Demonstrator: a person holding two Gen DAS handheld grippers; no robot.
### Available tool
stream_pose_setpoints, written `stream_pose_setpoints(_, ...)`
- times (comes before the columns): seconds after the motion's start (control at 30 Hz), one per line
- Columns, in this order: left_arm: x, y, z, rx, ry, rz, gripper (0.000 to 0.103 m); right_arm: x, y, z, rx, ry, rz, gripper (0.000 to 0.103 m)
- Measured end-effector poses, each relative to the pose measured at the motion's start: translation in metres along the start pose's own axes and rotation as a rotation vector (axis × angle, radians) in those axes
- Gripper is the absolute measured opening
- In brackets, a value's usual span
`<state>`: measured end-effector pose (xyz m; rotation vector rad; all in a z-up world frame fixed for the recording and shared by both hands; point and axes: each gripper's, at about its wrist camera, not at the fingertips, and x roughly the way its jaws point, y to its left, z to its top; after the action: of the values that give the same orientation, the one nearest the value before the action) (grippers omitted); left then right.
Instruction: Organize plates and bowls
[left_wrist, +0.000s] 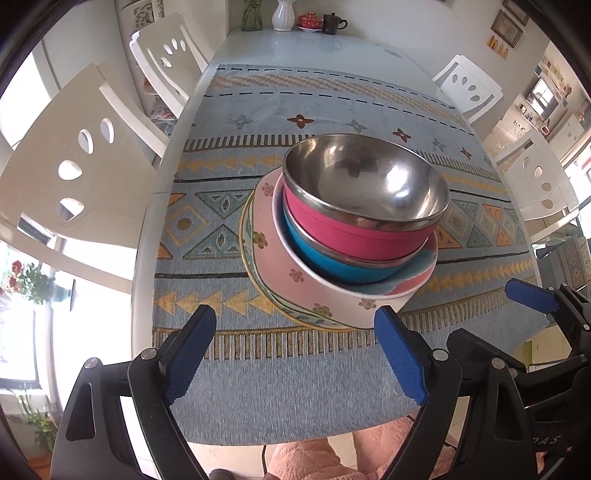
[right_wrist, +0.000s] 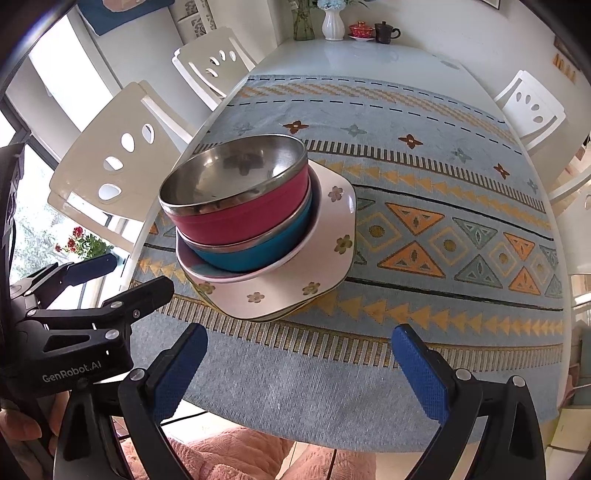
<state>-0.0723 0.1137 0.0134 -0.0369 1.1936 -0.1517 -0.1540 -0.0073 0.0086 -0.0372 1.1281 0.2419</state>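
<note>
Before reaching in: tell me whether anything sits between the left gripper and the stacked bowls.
Nothing visible does. Only bare blue mat lies between the open left gripper and the stack; the right gripper is off to the side.

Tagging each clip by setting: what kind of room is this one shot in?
Most likely a home dining room. A long white table under a patterned cloth has white dining chairs along both sides, and a vase and tea set stand at its far end.

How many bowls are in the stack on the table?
3 visible: a pink steel bowl on top, a blue steel bowl nested under it, and a white bowl holding both, on the flowered plates. More could be hidden inside.
</note>
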Motion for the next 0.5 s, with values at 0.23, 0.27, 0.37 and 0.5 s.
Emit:
stream_pose_setpoints(0.23,0.001,-0.007,0.005,0.025,-0.01,0.008,0.087,0.001,-0.007,0.001,0.016,0.005,-0.005,0.099)
stream_pose_setpoints(0.27,0.002,-0.008,0.005,0.027,-0.011,0.009,0.086,0.001,-0.008,0.001,0.018,0.006,-0.005,0.099)
stream_pose_setpoints(0.37,0.003,-0.009,0.008,0.025,-0.007,0.004,0.086,0.002,-0.009,0.003,0.02,0.008,-0.007,0.099)
stream_pose_setpoints(0.5,0.004,-0.011,0.012,0.028,-0.011,0.003,0.086,0.002,-0.012,0.004,0.022,0.01,-0.012,0.099)
